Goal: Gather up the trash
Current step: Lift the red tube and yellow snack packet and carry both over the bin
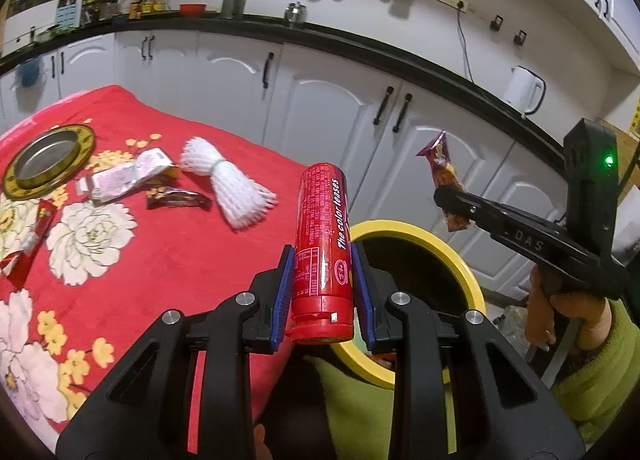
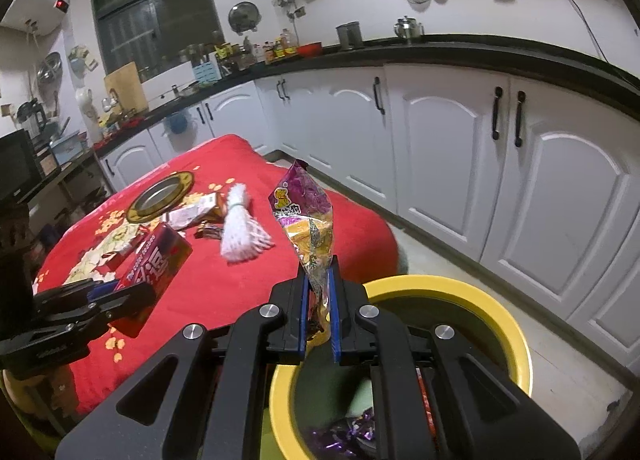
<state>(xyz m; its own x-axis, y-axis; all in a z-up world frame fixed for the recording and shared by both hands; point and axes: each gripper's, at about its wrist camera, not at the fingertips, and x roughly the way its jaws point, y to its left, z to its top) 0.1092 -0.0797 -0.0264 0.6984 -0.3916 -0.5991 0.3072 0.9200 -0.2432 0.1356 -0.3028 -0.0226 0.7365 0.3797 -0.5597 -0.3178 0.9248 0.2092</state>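
Trash is partly collected, I judge: the yellow bin (image 2: 516, 324) already holds some purple wrappers at its bottom, and two more pieces are gripped and on their way. Nearest, right over the bin's mouth, the right gripper (image 2: 319, 316) is pinched narrow on a crumpled snack bag (image 2: 308, 219), which stands up between the blue pads. Just beside the bin's rim, on the table side, the left gripper (image 1: 322, 292) is clamped on a red tube (image 1: 322, 236), cap end toward the camera (not quite over the opening yet, as far as I can tell).

Farther from the bin, on the red cloth (image 1: 168, 260), lie a white foam net (image 1: 228, 183), a dark candy wrapper (image 1: 178, 199), a pale packet (image 1: 128, 175), a red wrapper (image 1: 28, 240) and a round metal tray (image 1: 50, 159).

Room looks fair: the bin sits just beside the table edge, and open floor separates it from the white cabinets (image 2: 520, 163) beyond.
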